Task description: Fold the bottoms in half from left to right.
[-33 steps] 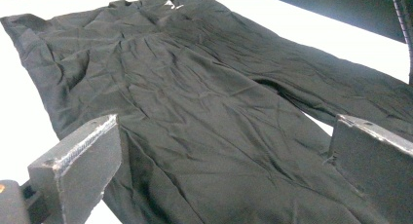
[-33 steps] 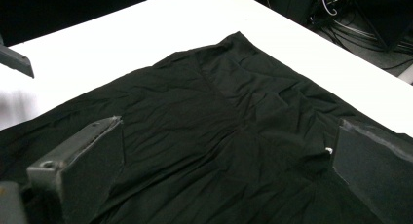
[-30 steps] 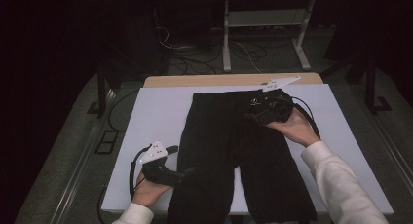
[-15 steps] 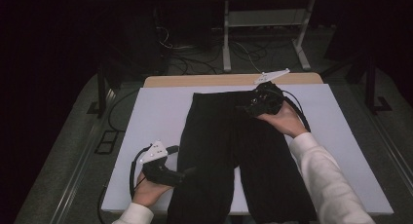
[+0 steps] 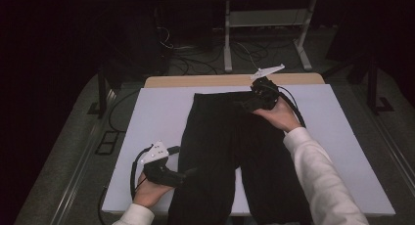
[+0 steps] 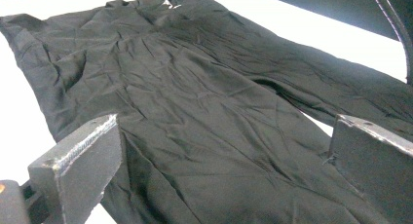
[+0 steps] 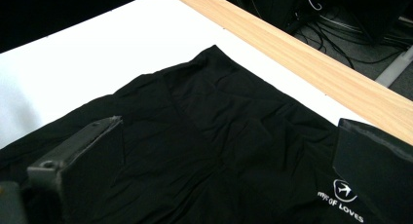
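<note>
A pair of black trousers (image 5: 227, 137) lies flat on the white table top (image 5: 156, 112), waistband at the far side and legs running to the near edge. My left gripper (image 5: 190, 172) is open at the outer edge of the left leg, low over the wrinkled cloth (image 6: 195, 87), its jaws wide apart with nothing pinched. My right gripper (image 5: 246, 103) hovers open over the waistband's right part. In the right gripper view the waistband (image 7: 204, 112) lies between the spread jaws, with a small white logo (image 7: 343, 197) by the right jaw.
A strip of bare wood (image 5: 195, 81) runs along the table's far edge (image 7: 302, 53). Beyond it are cables (image 5: 195, 58) on the floor and a white frame leg (image 5: 227, 34). White table surface shows on both sides of the trousers.
My right gripper has moved away from the person, up the trousers to the waistband. The left gripper has stayed at the left leg's edge.
</note>
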A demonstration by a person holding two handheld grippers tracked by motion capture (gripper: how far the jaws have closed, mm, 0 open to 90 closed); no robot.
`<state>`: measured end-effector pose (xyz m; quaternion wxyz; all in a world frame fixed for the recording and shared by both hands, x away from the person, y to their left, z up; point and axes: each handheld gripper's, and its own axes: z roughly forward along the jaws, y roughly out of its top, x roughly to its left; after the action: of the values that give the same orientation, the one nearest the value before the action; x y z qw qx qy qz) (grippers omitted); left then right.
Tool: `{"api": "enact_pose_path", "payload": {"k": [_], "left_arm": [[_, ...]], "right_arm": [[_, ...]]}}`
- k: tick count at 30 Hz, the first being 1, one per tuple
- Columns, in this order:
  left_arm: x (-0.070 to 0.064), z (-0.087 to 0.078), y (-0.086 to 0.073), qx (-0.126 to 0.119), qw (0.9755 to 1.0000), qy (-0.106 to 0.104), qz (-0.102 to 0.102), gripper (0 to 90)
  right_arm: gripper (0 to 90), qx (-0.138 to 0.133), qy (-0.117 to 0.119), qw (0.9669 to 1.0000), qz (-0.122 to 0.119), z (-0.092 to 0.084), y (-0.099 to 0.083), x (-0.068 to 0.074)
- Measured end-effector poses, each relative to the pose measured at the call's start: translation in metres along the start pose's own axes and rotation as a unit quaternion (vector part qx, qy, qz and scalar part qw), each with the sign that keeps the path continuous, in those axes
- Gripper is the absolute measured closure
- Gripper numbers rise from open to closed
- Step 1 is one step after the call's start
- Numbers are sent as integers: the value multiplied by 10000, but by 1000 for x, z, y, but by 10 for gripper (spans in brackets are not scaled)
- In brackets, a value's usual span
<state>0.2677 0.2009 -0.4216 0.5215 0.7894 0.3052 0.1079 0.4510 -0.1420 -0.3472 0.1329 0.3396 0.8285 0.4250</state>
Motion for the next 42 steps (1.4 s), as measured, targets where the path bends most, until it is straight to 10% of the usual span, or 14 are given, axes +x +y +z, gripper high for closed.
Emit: {"api": "enact_pose_path", "payload": {"k": [42], "left_arm": [[1, -2, 0, -109, 9999, -27, -53, 0]], "right_arm": [[0, -204, 21, 9998, 56, 87, 39, 27]]}}
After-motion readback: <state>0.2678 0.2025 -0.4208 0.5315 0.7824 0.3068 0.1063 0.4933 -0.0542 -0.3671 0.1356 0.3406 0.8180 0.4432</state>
